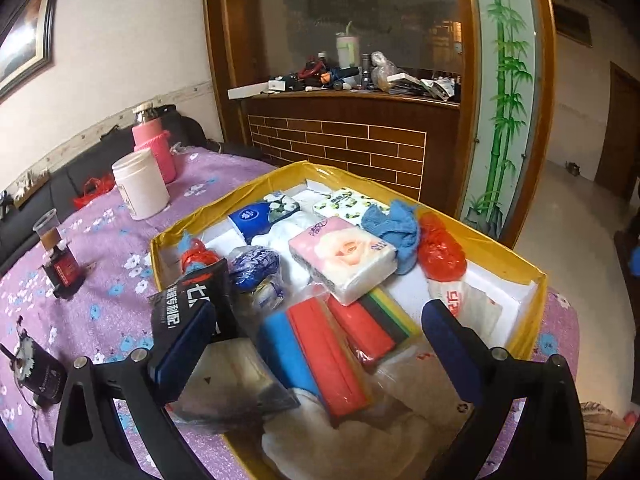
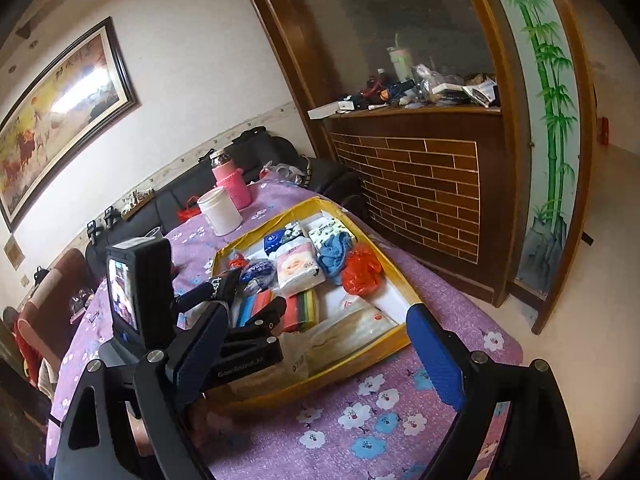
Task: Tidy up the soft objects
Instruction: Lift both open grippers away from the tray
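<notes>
Left gripper: the left gripper (image 1: 320, 344) hangs low over the near end of the box, blue pads spread wide, nothing between them.
Under it: a clear bag of blue, red, yellow and green sponge blocks (image 1: 332, 340) lies right in the gap between the fingers, so that looks like the pick in hand.
How to take it: my call is to come straight down and close across the short side of the blocks, gripping sponge and not just slippery film.
Beside it: the black printed foil pouch (image 1: 192, 300) sits against the left pad; keep it out of the bite.
Beyond: the pink rose-print tissue pack (image 1: 344, 260) overlaps the far end of the bag, so lift slowly or it may drag along.
Box: the shallow yellow-taped white foam box (image 1: 516, 256) on the purple flowered tablecloth (image 1: 100, 280) holds all the soft things.
Right gripper: the right gripper (image 2: 316, 344) waits back from the box, open wide and empty.
</notes>
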Action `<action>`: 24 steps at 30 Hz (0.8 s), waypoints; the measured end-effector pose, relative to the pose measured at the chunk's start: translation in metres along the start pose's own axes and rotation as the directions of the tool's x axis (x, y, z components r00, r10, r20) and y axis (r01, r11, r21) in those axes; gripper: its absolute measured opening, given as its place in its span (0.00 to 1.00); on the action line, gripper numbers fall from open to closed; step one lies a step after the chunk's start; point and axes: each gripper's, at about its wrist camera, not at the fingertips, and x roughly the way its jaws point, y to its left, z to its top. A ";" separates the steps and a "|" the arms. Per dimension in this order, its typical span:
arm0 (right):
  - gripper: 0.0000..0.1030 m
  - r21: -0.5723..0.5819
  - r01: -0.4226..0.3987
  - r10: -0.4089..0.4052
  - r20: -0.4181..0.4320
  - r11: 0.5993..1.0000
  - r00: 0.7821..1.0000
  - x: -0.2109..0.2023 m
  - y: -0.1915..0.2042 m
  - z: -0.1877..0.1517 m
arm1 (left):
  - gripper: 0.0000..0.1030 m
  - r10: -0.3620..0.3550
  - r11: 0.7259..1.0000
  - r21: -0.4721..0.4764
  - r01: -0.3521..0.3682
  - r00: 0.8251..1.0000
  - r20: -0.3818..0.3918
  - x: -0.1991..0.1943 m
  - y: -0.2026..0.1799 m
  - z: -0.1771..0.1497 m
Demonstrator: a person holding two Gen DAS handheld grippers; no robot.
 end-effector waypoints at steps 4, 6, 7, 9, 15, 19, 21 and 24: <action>0.91 0.019 -0.007 0.007 -0.019 1.000 1.000 0.008 -0.005 -0.006 | 0.99 0.003 1.000 0.023 -0.003 1.000 0.026 -0.019 -0.004 -0.001; 0.91 0.036 -0.016 0.018 -0.036 0.999 0.999 0.014 -0.008 -0.008 | 0.99 -0.005 1.000 0.012 0.004 1.000 0.020 -0.027 -0.003 -0.002; 0.91 0.041 -0.018 0.020 -0.039 0.999 0.999 0.016 -0.009 -0.009 | 0.99 -0.016 1.000 -0.002 0.016 1.000 0.013 -0.030 -0.001 -0.002; 0.91 0.049 -0.012 0.014 -0.039 0.999 0.999 0.019 -0.011 -0.010 | 0.99 -0.050 0.998 -0.039 0.049 0.998 -0.024 -0.034 0.004 -0.006; 0.91 0.033 0.005 -0.004 -0.041 0.999 0.999 0.029 -0.009 -0.015 | 0.99 -0.032 0.993 -0.114 0.021 0.995 -0.094 -0.049 0.020 -0.028; 0.91 -0.022 0.027 -0.028 -0.032 0.999 0.999 0.036 0.006 -0.021 | 0.99 0.042 0.987 -0.150 -0.050 0.997 -0.062 -0.065 0.031 -0.046; 0.91 -0.056 0.044 -0.045 -0.015 0.997 0.999 0.039 0.017 -0.025 | 0.99 0.078 0.984 -0.158 -0.083 0.996 -0.039 -0.070 0.035 -0.050; 0.91 -0.096 0.085 -0.083 0.021 0.992 0.996 0.043 0.032 -0.029 | 0.99 0.122 0.977 -0.171 -0.126 0.992 -0.033 -0.072 0.041 -0.050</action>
